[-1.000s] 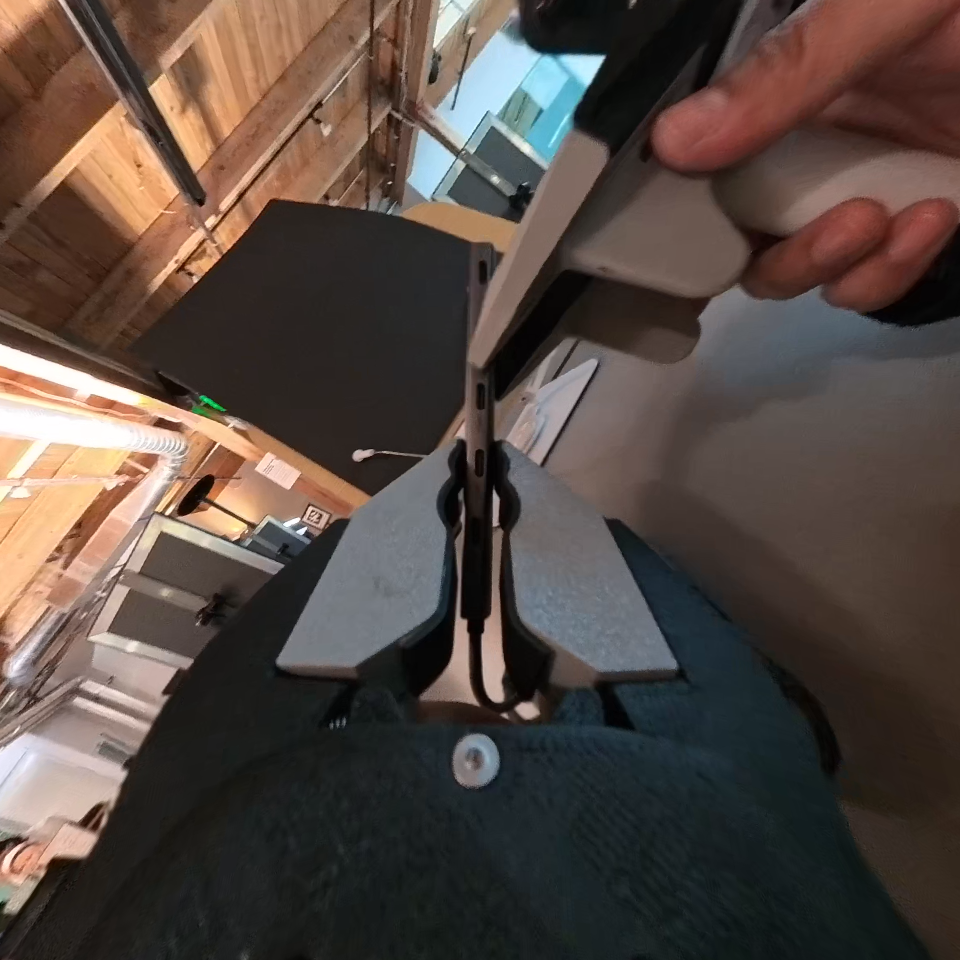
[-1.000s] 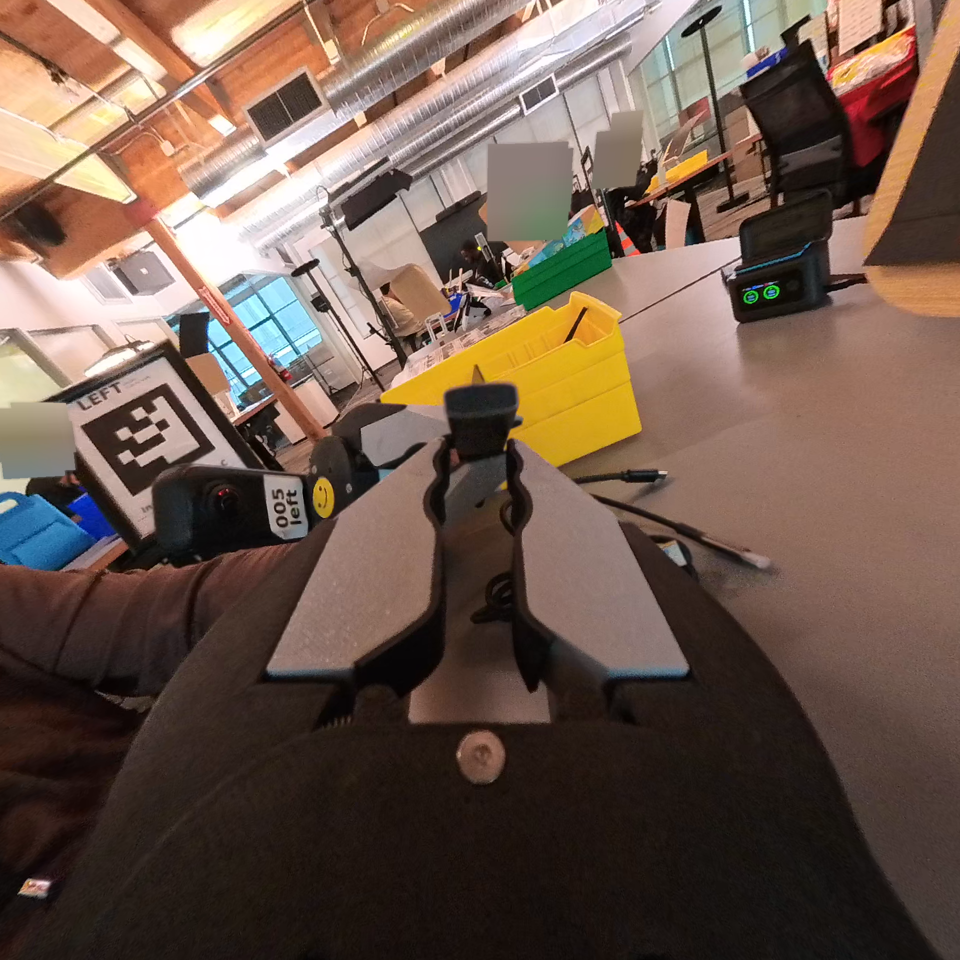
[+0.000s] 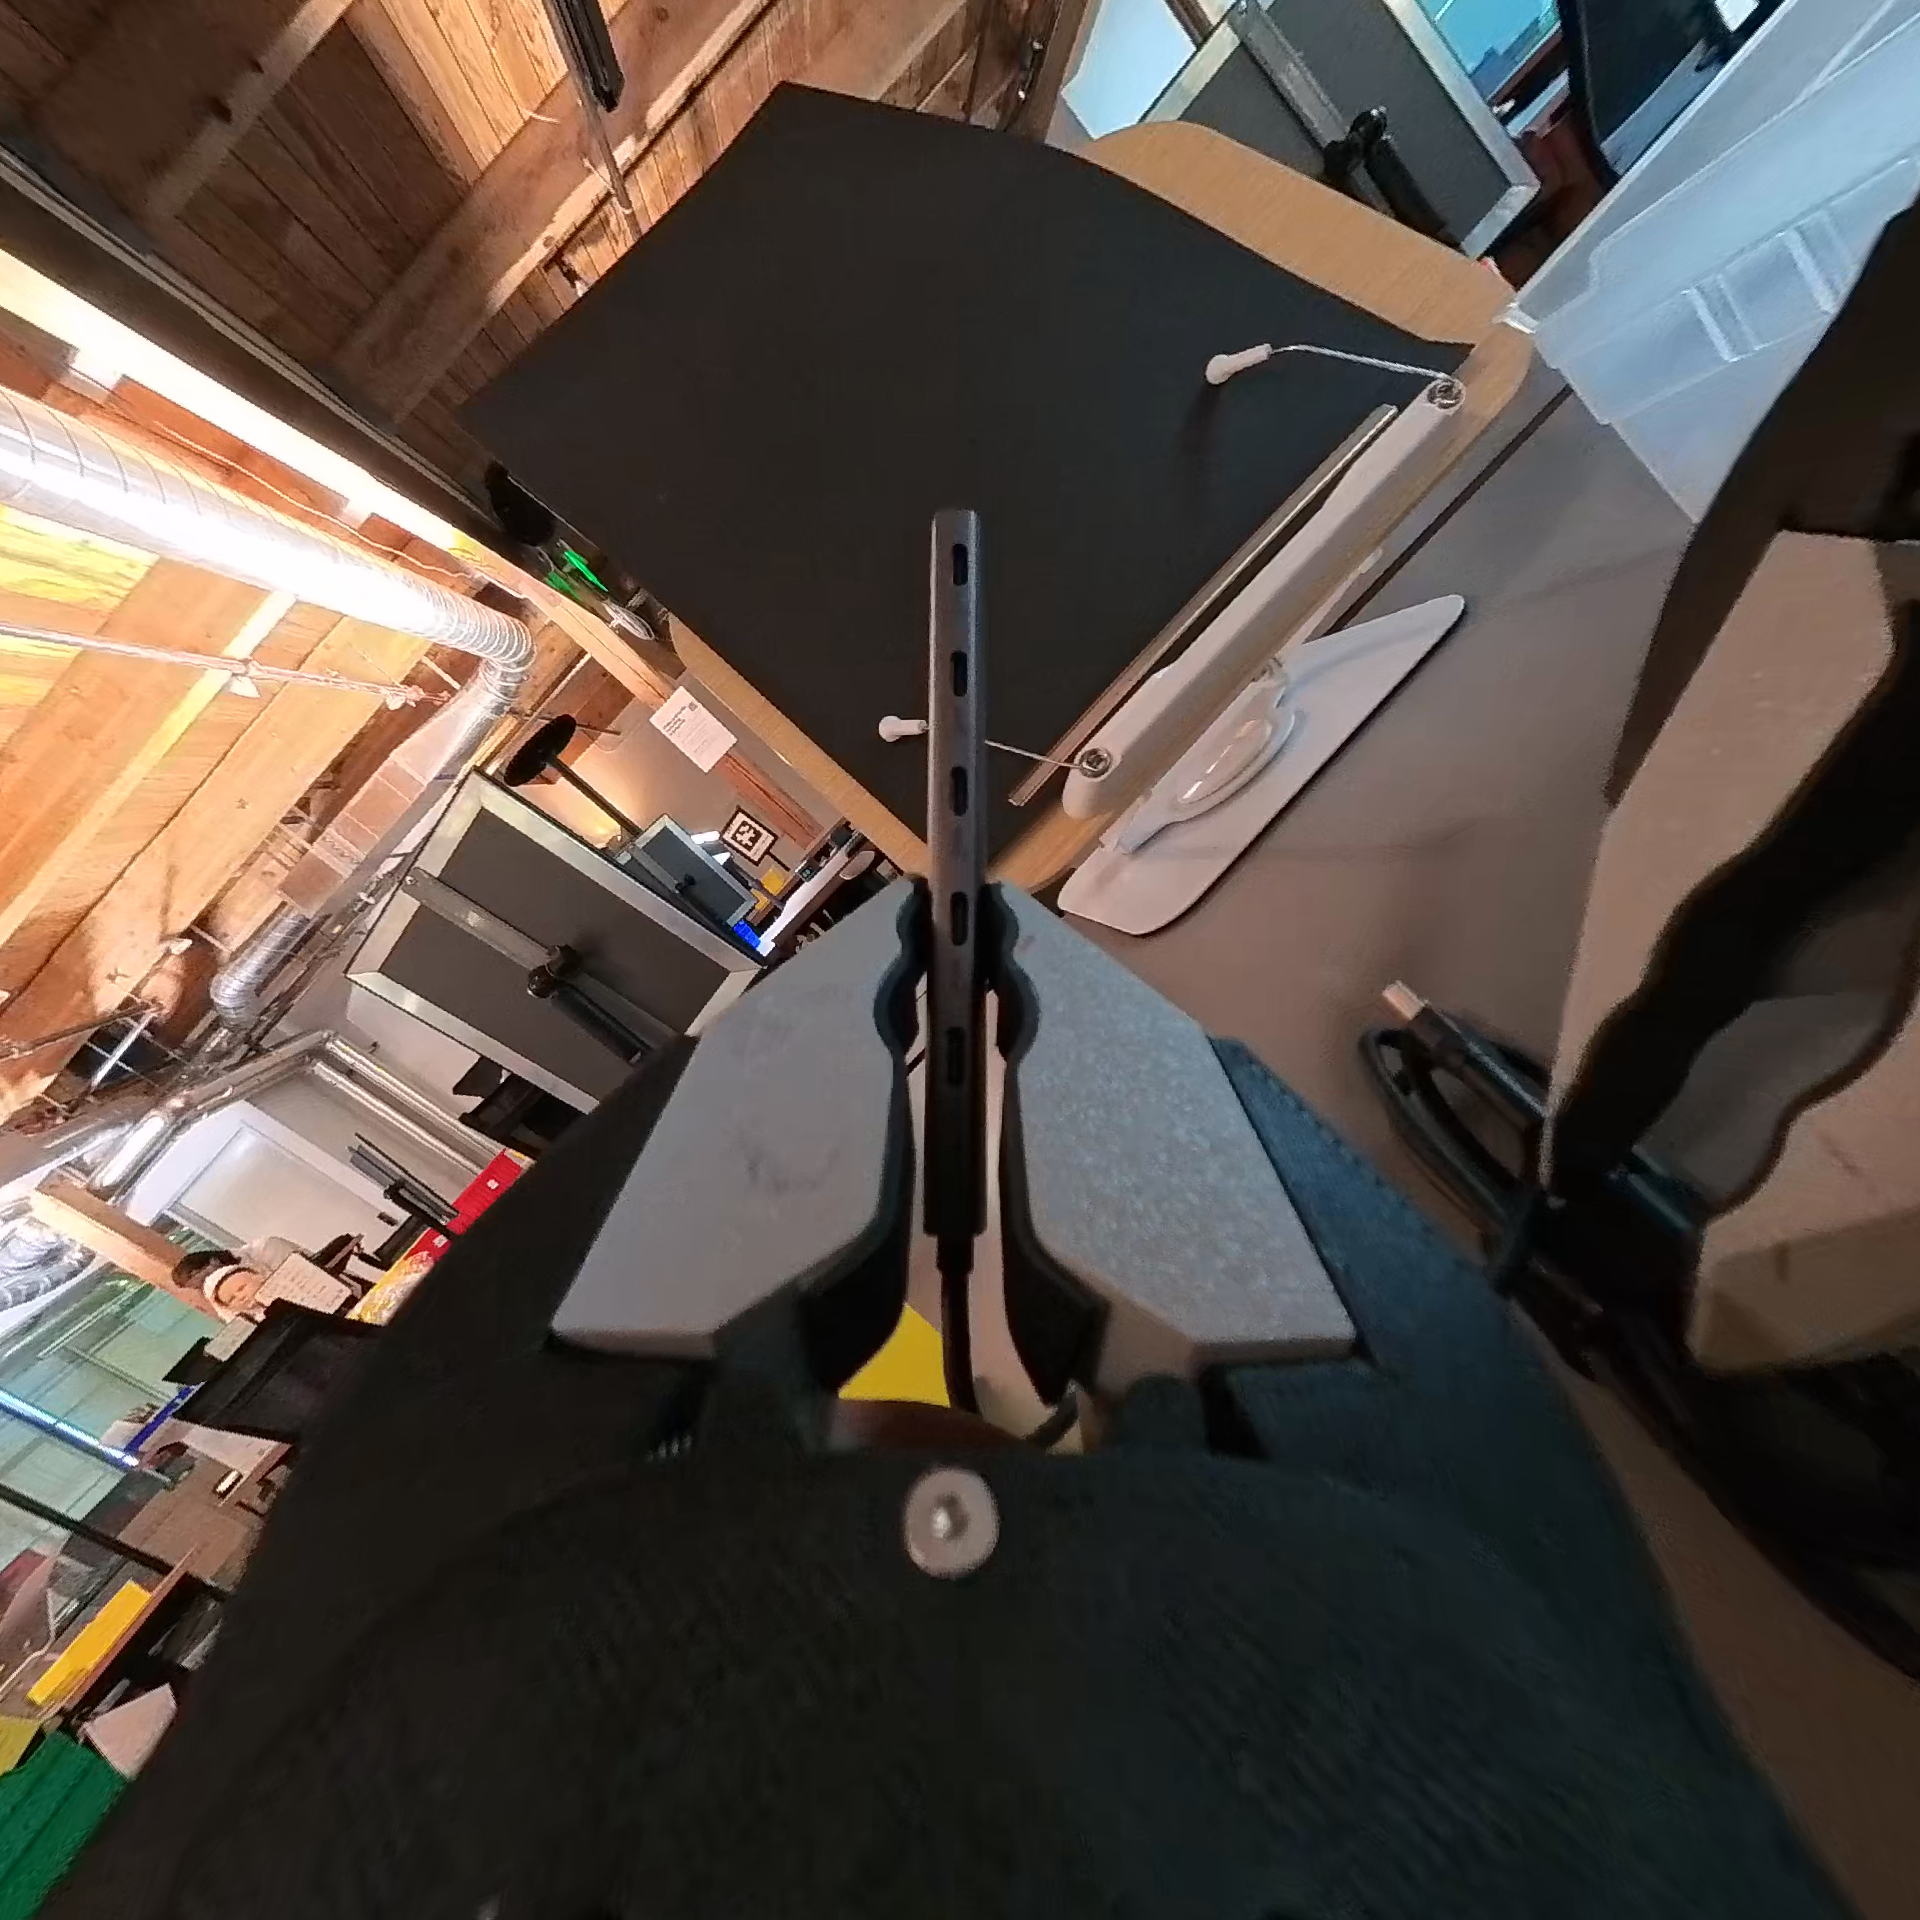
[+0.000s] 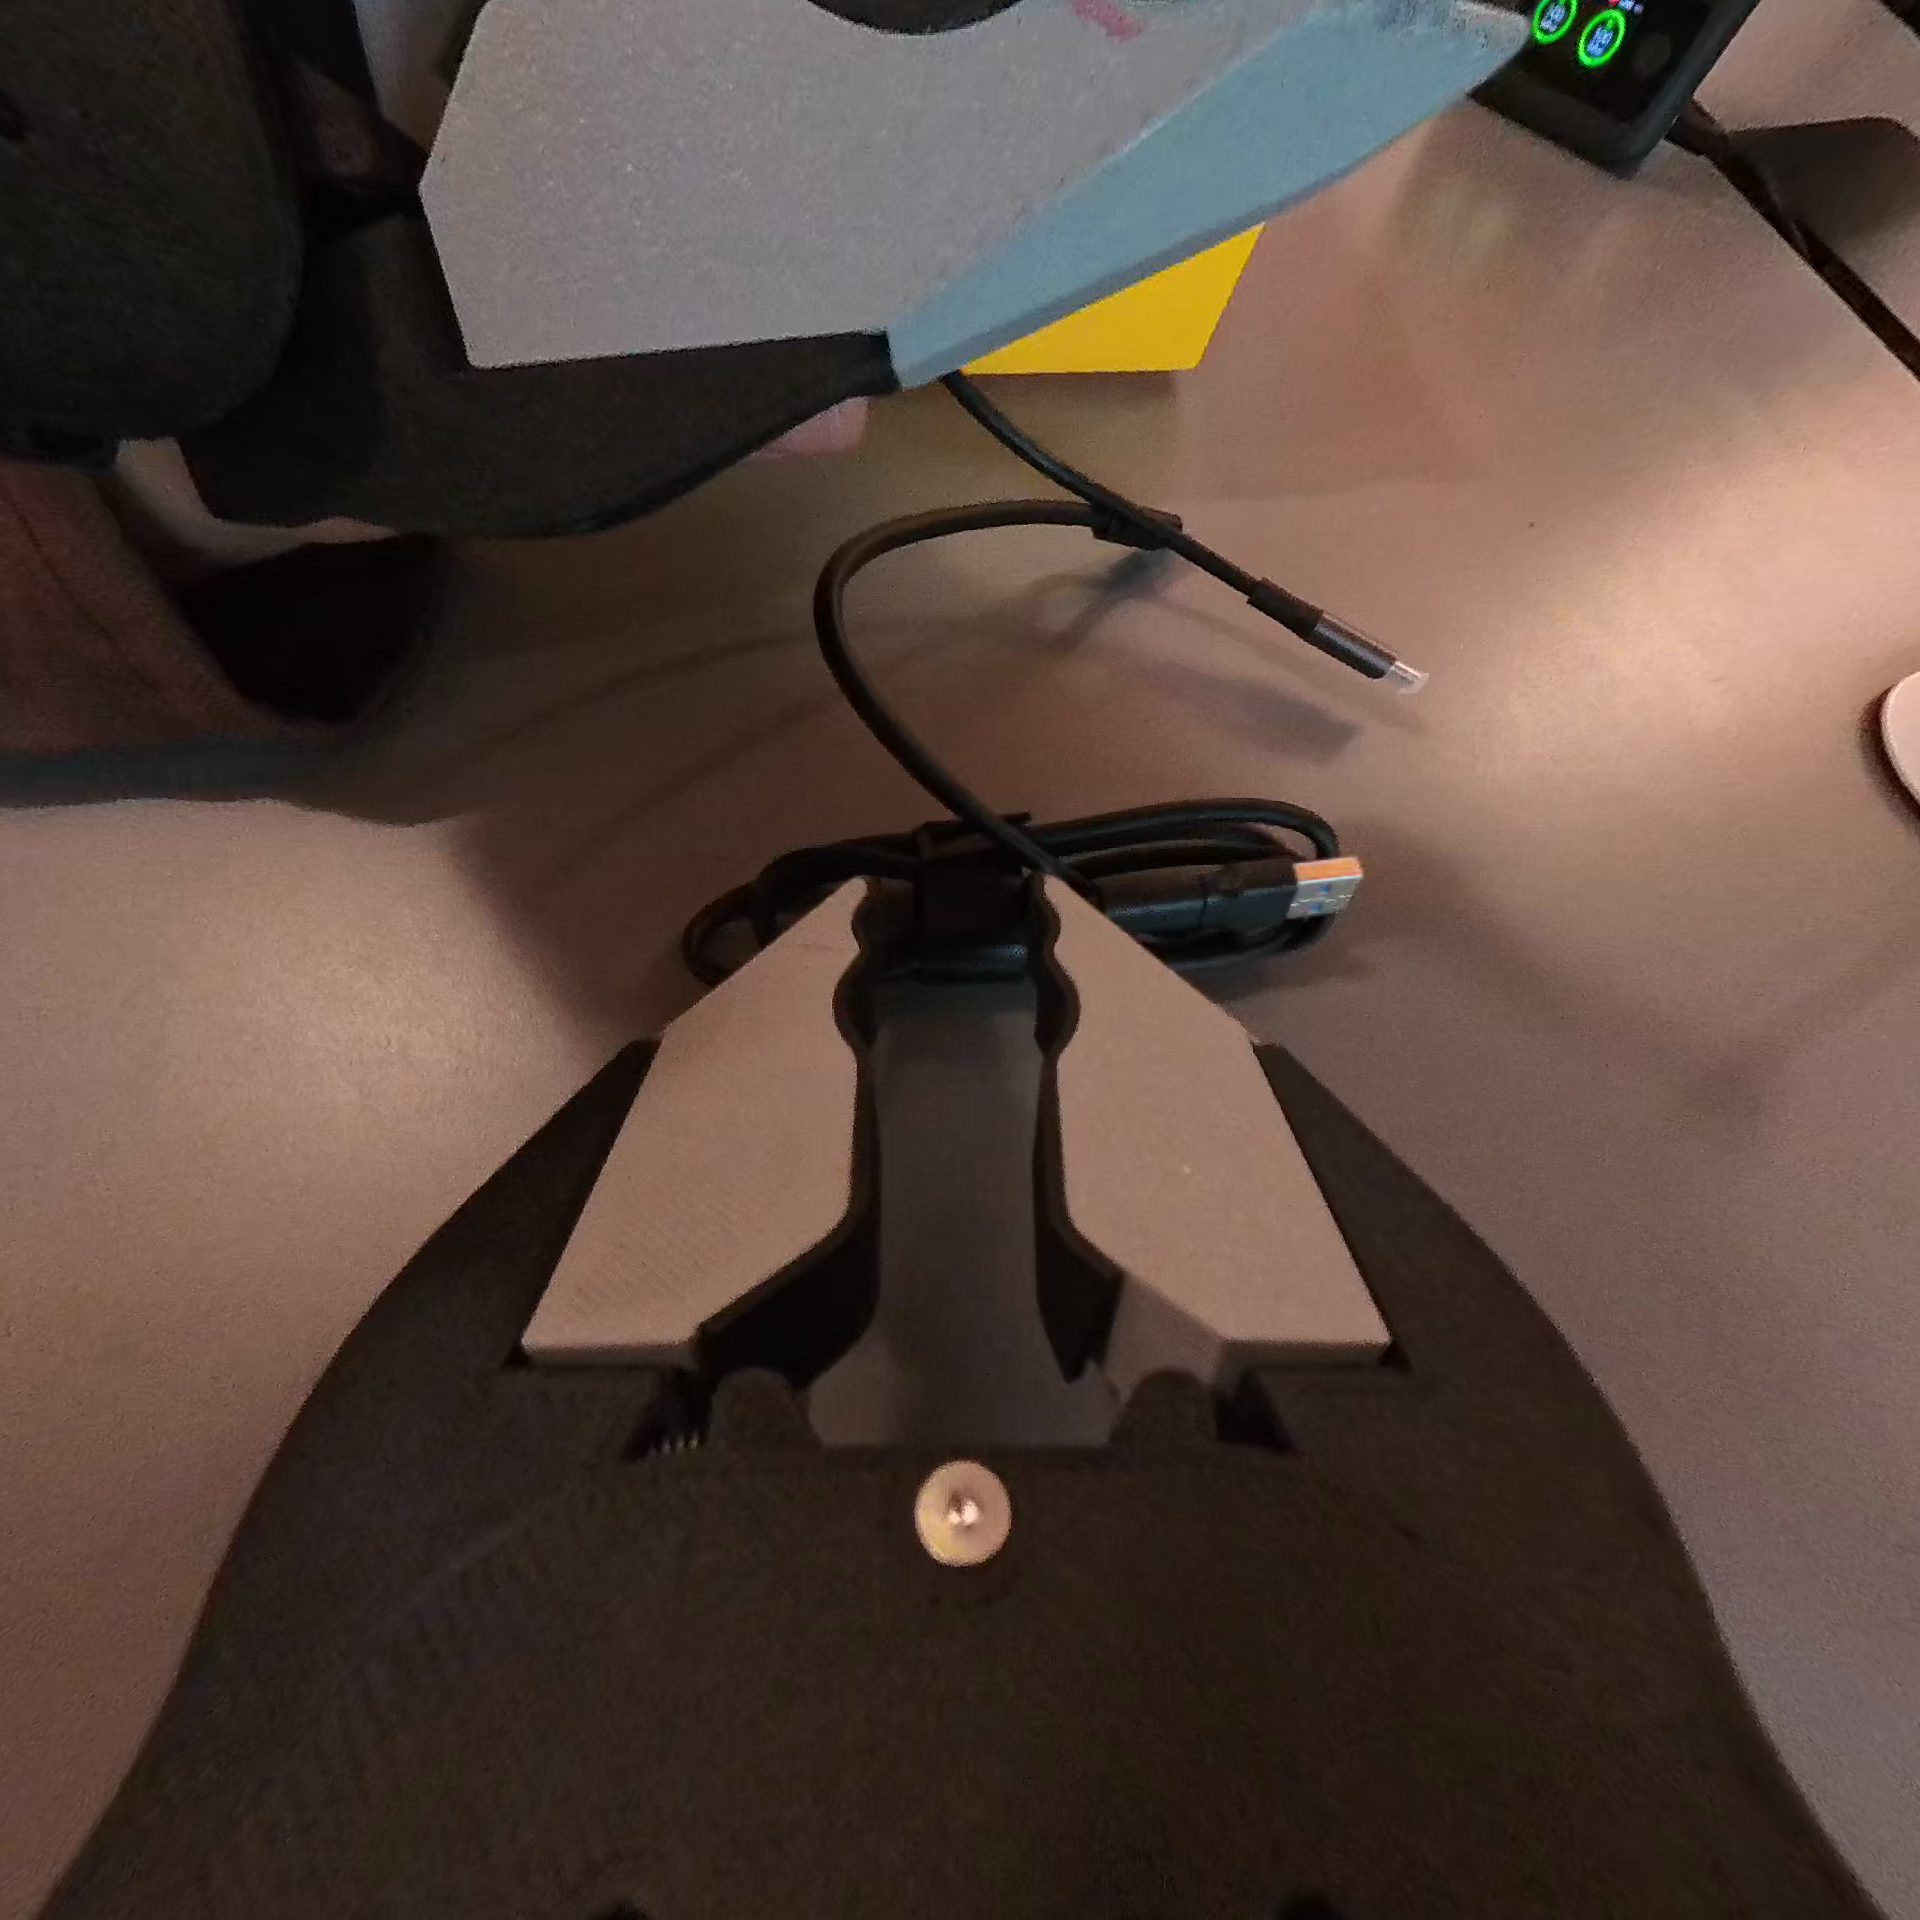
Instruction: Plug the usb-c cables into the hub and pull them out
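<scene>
L gripper fingers clamped on the dark hub, held edge-on w/ its port slots facing the cam; hub's own lead drops out behind btwn the fingers. R gripper fingers parted, tips down over a bundled black cable w/ orange-tipped plug, lying mid worktop. Just beyond, a thin usb-c cable loops up, plug end free. Farther: yellow bin, charger w/ green lights at far R edge.
</scene>
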Motion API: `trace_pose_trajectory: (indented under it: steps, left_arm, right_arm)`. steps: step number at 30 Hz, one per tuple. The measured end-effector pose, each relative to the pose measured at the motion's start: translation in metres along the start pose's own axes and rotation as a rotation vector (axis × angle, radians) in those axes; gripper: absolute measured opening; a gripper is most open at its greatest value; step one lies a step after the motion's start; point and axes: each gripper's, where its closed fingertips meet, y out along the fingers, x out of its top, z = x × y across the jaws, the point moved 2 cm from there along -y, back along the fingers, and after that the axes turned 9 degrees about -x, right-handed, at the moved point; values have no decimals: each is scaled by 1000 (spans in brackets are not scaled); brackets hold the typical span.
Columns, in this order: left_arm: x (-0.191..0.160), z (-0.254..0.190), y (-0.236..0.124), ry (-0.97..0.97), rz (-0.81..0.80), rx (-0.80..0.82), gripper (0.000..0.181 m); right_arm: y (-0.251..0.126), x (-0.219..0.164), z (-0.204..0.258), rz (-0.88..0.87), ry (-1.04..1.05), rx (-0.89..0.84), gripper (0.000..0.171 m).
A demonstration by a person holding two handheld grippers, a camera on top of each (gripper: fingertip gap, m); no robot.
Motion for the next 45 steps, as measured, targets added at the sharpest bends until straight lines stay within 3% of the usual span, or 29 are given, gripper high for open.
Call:
trace_pose_trajectory:
  steps: [1, 12, 22, 28, 32, 39, 45]
  left_arm:
    - [0, 0, 0, 0, 0, -1, 7]
    - [-1, 0, 0, 1, 2, -1, 7]
    - [-1, 2, -1, -3, 7, 8, 7]
    - [0, 3, -1, -5, 2, 10, 7]
    - [-1, 3, -1, -8, 2, 6, 7]
    - [0, 0, -1, 3, 3, 2, 7]
    - [-1, 0, -1, 4, 5, 4, 7]
  right_arm:
    - [-1, -1, 0, 6, 0, 2, 22]
    - [-11, -7, 1, 31, -13, 49, 17]
    - [-24, 1, 41, -21, -40, 322, 17]
    - [-30, 16, 34, -122, -31, 272, 15]
    - [-34, 25, 20, -192, 47, 233, 28]
    - [-18, 14, 30, -102, 30, 227, 34]
    - [-14, 6, 47, -43, -24, 284, 21]
